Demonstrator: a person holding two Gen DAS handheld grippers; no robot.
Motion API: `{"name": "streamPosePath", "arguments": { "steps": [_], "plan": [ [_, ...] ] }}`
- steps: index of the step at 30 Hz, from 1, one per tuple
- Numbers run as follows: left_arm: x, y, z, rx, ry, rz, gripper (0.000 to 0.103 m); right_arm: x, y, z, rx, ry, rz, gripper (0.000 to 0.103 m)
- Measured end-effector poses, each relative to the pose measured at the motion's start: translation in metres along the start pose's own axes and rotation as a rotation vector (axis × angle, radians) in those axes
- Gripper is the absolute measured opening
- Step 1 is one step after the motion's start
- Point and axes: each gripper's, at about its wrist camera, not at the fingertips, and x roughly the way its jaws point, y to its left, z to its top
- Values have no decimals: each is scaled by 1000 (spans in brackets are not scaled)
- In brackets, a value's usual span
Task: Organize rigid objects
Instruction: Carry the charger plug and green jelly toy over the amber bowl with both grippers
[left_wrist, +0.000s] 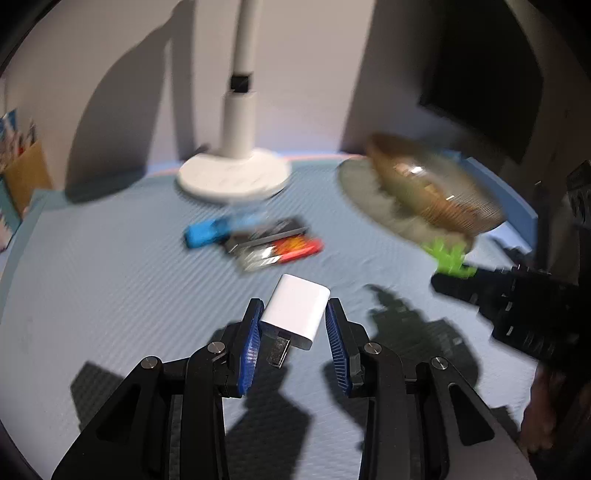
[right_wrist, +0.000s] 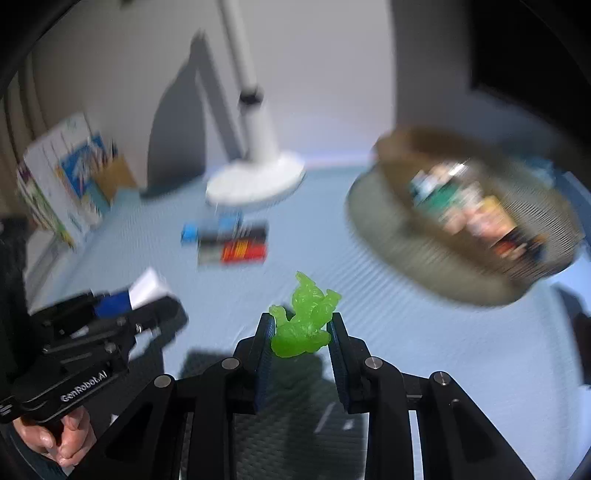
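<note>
- Lamp (left_wrist: 236, 173) stands at the back of the blue mat (left_wrist: 110, 280), its round white base serving as the landmark for everything else.
- Left gripper (left_wrist: 293, 328) is in front of the lamp, raised over the mat; its blue pads (left_wrist: 251, 343) are closed on a white charger (left_wrist: 295, 314), jaws about a charger's width apart, metal plug pointing back toward the gripper.
- Right gripper (right_wrist: 301, 332) is in front of the lamp and off to its right; its jaws are narrowed onto a green figure (right_wrist: 303, 321), which sits pinched between the fingertips.
- Small cluster of items (left_wrist: 255, 240), one blue, one black, one red and silver, lies on the mat just in front of the lamp base; blur hides what they are.
- Basket (right_wrist: 476, 214) sits to the right of the lamp on a round grey mat (right_wrist: 373, 229), with several colourful things inside, too smeared to name.
- Books (right_wrist: 62, 177) lean against the wall well to the left of the lamp.
- Both views are motion-blurred away from the grippers.
</note>
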Motion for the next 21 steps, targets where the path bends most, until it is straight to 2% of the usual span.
{"name": "streamPosePath", "arguments": {
  "steps": [2, 5, 7, 10, 12, 15, 21],
  "plan": [
    [-12, -14, 20, 17, -41, -36, 31, -31, -22, 20, 30, -78, -38, 28],
    [-27, -48, 67, 74, -111, -99, 31, -72, -65, 54, 111, -178, -88, 28],
    [-28, -68, 91, 105, -134, -128, 31, -88, -94, 72, 179, -212, -115, 28],
    [-13, -99, 122, 139, -132, -190, 31, -87, -129, 88, 268, -169, -124, 28],
    [12, -114, 134, 123, -71, -247, 31, -68, -142, 90, 303, -83, -114, 28],
    [51, -130, 134, 95, 18, -290, 31, -38, -151, 80, 332, 31, -84, 28],
    [83, -148, 120, 110, 89, -289, 31, -18, -161, 63, 331, 87, -100, 28]
  ]
}}
